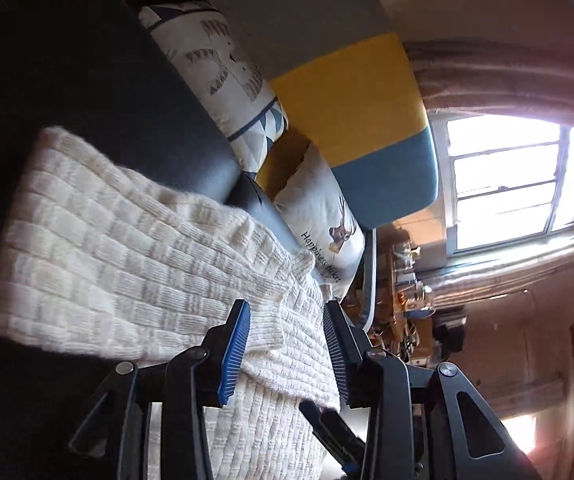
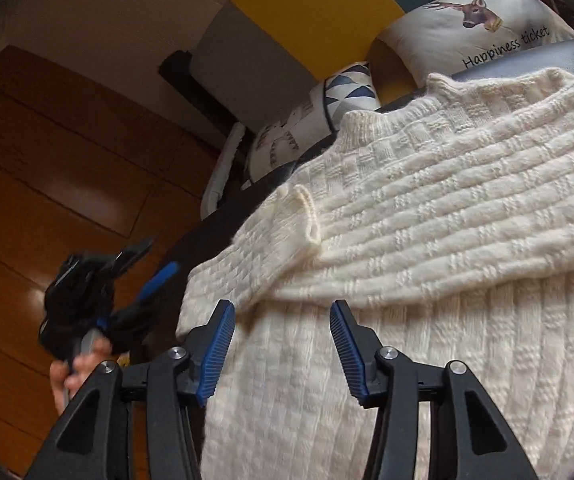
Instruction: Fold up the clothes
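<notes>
One legible inscription: the words "Happiness ticket", in dark slanted script, on a white cushion (image 2: 483, 20), printed below a deer-head motif. The same cushion (image 1: 327, 216) appears in the left wrist view, where the lettering runs diagonally and its end is cut off by a cream knit. No other text, brand or number is readable.

A cream, chunky basket-knit sweater (image 2: 427, 216) lies spread on a dark leather seat (image 1: 135, 92). One sleeve (image 2: 247, 252) is folded across the body, its ribbed cuff (image 2: 307, 212) curled open near the middle. The far edge touches the cushions.
</notes>
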A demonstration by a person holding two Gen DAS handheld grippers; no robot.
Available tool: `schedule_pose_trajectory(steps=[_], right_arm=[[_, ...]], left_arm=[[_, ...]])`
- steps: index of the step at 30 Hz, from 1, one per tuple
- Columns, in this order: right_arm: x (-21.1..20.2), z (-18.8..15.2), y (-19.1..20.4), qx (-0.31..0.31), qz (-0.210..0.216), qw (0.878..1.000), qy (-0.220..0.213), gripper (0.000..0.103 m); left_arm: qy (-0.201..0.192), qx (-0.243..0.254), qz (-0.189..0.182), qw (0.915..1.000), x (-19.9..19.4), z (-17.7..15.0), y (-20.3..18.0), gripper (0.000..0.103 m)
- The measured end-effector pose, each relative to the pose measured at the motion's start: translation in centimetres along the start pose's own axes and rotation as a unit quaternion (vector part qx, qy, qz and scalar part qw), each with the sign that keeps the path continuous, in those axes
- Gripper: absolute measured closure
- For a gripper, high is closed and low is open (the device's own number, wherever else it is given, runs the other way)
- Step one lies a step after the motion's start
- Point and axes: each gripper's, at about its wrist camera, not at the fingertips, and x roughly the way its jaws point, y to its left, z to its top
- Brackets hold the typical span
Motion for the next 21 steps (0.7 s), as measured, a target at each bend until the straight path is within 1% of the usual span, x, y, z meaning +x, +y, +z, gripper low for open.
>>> schedule_pose_trajectory(steps=[3,5,7,9,11,12,13,14,16,17,18,19,21], right_arm=[[2.6,0.9,-1.3,0.073,0.010,0.997,0.003,0.052],[4.1,1.1,-2.0,0.111,0.010,0.994,0.002,0.052],[5.0,1.1,-2.5,0.146,0.018,0.989,-0.010,0.054],[5.6,1.2,-2.4,0.157,0.025,0.987,-0.025,0.054],[6.4,1.4,-2.0,0.160,0.027,0.986,-0.028,0.055],[6.9,1.6,-1.6,0.153,0.021,0.988,-0.026,0.065],[7.5,1.9,-1.0,0.139,0.009,0.990,-0.021,0.085],[8.0,2.2,-0.3,0.118,-0.021,0.993,-0.011,0.096],[8.9,3.0,2.2,0.045,-0.081,0.996,0.005,0.097],[9.1,3.5,3.8,-0.006,-0.113,0.994,0.013,0.097],[9.3,3.8,5.8,-0.066,-0.148,0.987,0.021,0.097],[9.5,4.1,7.9,-0.122,-0.176,0.976,0.027,0.097],[9.3,4.5,11.4,-0.207,-0.206,0.956,0.029,0.097]], left_arm=[[-0.019,-0.029,-0.007,0.9994,-3.4,0.1,3.3,0.062],[-0.024,-0.048,-0.009,0.9985,-4.8,-0.2,5.5,0.061],[-0.026,-0.066,-0.015,0.9973,-5.8,-0.5,7.4,0.060],[-0.028,-0.084,-0.022,0.9959,-6.8,-0.9,9.2,0.060],[-0.031,-0.094,-0.029,0.9946,-7.5,-1.4,10.3,0.060],[-0.032,-0.100,-0.036,0.9938,-7.7,-1.6,10.8,0.060],[-0.036,-0.110,-0.045,0.9923,-7.9,-1.9,11.3,0.060],[-0.039,-0.121,-0.054,0.9904,-8.1,-2.2,11.8,0.059],[-0.043,-0.147,-0.075,0.9854,-8.2,-2.8,12.6,0.058],[-0.046,-0.160,-0.086,0.9823,-8.2,-3.1,13.0,0.053],[-0.049,-0.175,-0.098,0.9785,-8.1,-3.4,13.2,0.049],[-0.052,-0.188,-0.111,0.9745,-7.9,-3.7,13.3,0.048],[-0.053,-0.210,-0.140,0.9662,-7.1,-4.2,13.2,0.042]])
